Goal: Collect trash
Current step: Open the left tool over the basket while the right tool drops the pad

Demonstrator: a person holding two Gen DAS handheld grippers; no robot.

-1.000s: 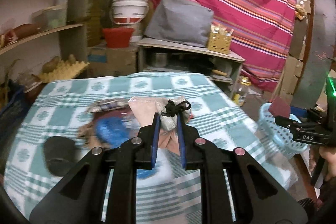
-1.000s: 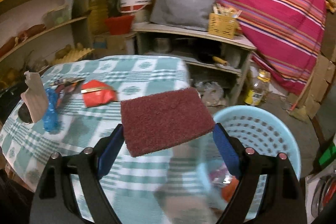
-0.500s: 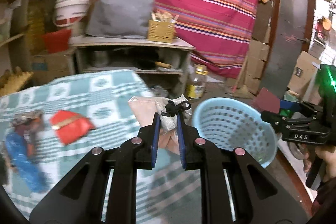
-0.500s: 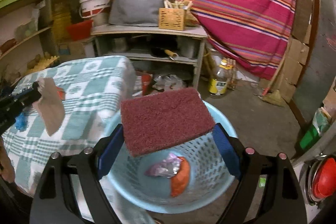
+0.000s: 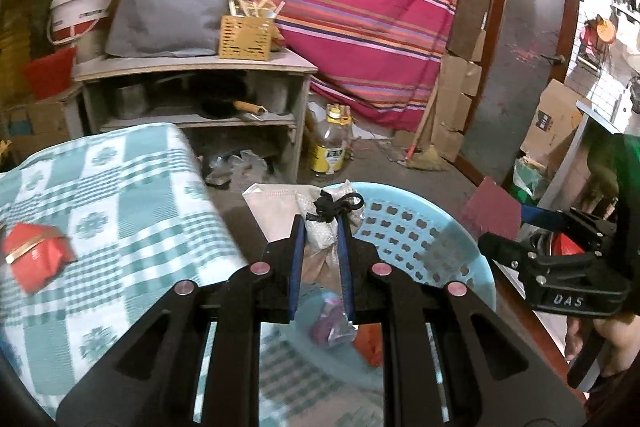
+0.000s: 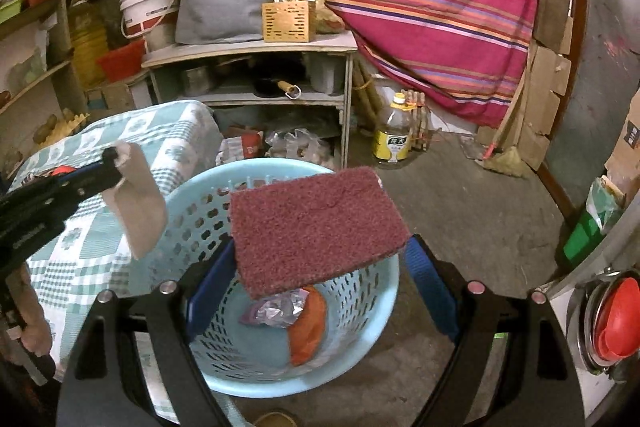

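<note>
My left gripper (image 5: 322,227) is shut on a tied clear bag with a beige paper piece (image 5: 320,211), held above the near rim of the light blue basket (image 5: 420,247). The bag hangs from that gripper in the right wrist view (image 6: 138,187). My right gripper (image 6: 320,255) is shut on a maroon scouring pad (image 6: 316,223) over the basket (image 6: 368,327). The pad also shows in the left wrist view (image 5: 490,211). A purple wrapper (image 6: 276,311) and an orange piece (image 6: 308,327) lie in the basket. A red packet (image 5: 34,259) lies on the checked tablecloth.
The table with the green checked cloth (image 5: 112,195) stands left of the basket. A wooden shelf unit (image 6: 256,67) with a grey bag and yellow box stands behind. An oil bottle (image 6: 394,139) stands on the floor. A striped curtain hangs at the back.
Both grippers have swung right from the table to above the blue basket, each still holding its item. The table has slid to the left of both views.
</note>
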